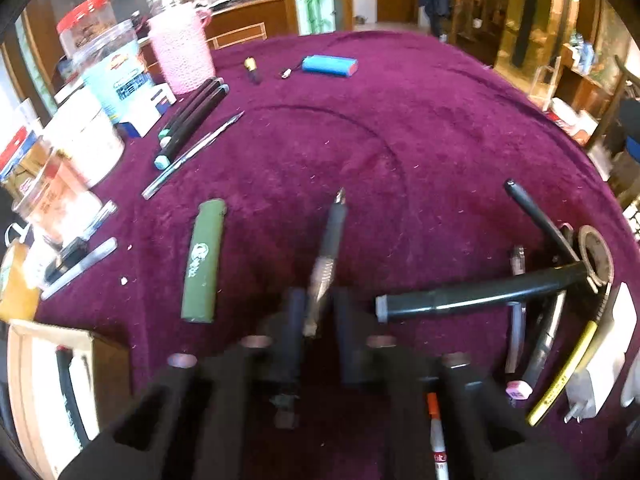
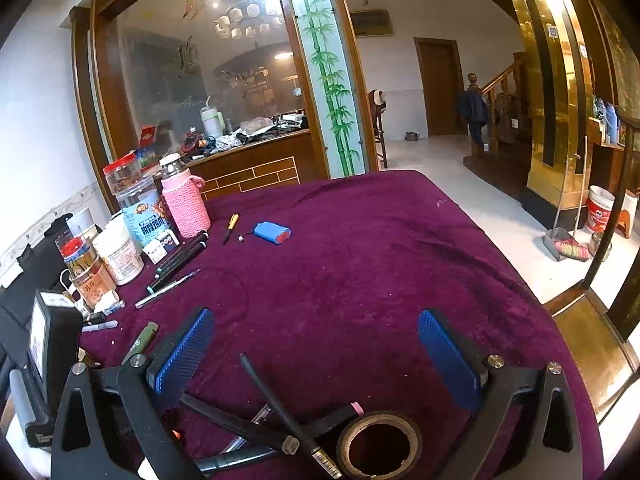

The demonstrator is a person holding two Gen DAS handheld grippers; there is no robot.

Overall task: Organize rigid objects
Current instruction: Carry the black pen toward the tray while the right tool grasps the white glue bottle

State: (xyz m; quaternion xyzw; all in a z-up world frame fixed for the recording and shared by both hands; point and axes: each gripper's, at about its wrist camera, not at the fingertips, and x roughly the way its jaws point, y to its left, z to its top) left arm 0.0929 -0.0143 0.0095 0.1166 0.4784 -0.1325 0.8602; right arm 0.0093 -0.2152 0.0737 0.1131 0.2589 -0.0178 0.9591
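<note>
My left gripper (image 1: 316, 312) is shut on a pen (image 1: 330, 248) with a black grip and clear barrel, tip pointing away, held above the purple tablecloth (image 1: 400, 160). A green lighter (image 1: 203, 266) lies to its left. A row of black markers (image 1: 192, 124) and a slim pen (image 1: 192, 156) lie at the far left. A pile of black markers (image 1: 472, 298), pens and a tape roll (image 1: 596, 256) lies to the right. My right gripper (image 2: 316, 344) is open and empty above that pile, over the tape roll (image 2: 380, 444) and black pens (image 2: 276, 404).
Jars (image 2: 132, 196), a pink-sleeved bottle (image 2: 186, 204) and small boxes crowd the table's left edge. A blue battery pack (image 2: 273, 233) and a yellow-capped pen (image 2: 231, 227) lie at the far middle. A cardboard box (image 1: 48, 392) stands at near left. A white plug (image 1: 600, 360) lies at near right.
</note>
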